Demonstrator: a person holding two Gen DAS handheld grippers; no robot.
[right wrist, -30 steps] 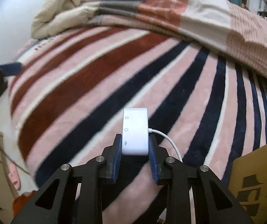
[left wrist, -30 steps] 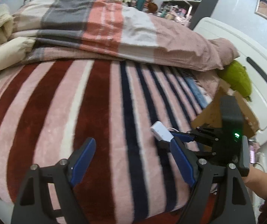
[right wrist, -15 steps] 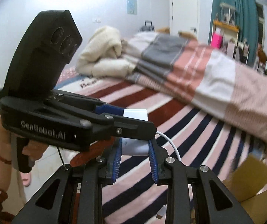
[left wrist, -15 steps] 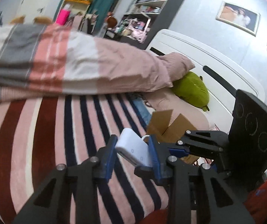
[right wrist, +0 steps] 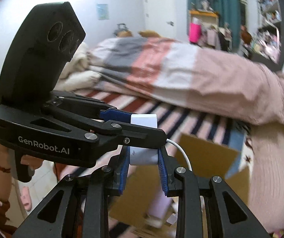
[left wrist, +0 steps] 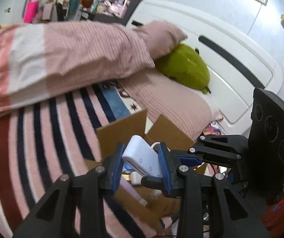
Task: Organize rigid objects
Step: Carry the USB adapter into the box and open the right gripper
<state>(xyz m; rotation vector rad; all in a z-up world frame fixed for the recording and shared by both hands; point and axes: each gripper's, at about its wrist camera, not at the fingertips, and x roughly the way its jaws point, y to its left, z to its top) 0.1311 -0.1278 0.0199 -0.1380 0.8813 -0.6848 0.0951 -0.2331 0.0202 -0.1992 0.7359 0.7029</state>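
The white adapter [left wrist: 141, 159] hangs in the air above the open cardboard box [left wrist: 122, 130], gripped from two sides at once. The left gripper [left wrist: 140, 164] has its jaws closed onto the adapter's long sides, the blue pads [left wrist: 116, 165] pressing against the white casing. The right gripper [right wrist: 144, 164] also has its jaws closed on the same adapter [right wrist: 144, 136], holding the end where the white cable [right wrist: 181, 151] comes out; the cable curves away to the right of the jaws. In the right wrist view the left gripper [right wrist: 131, 126] reaches in from the left and crosses over the adapter, with the person's left hand [right wrist: 29, 161] on its handle. The box [right wrist: 207, 152] sits on the striped blanket [left wrist: 42, 138] of the bed, near the pillow end, with blurred items inside it. Behind lie a pink-and-white duvet [left wrist: 62, 59], a green plush [left wrist: 185, 67] by the white headboard [left wrist: 231, 59].
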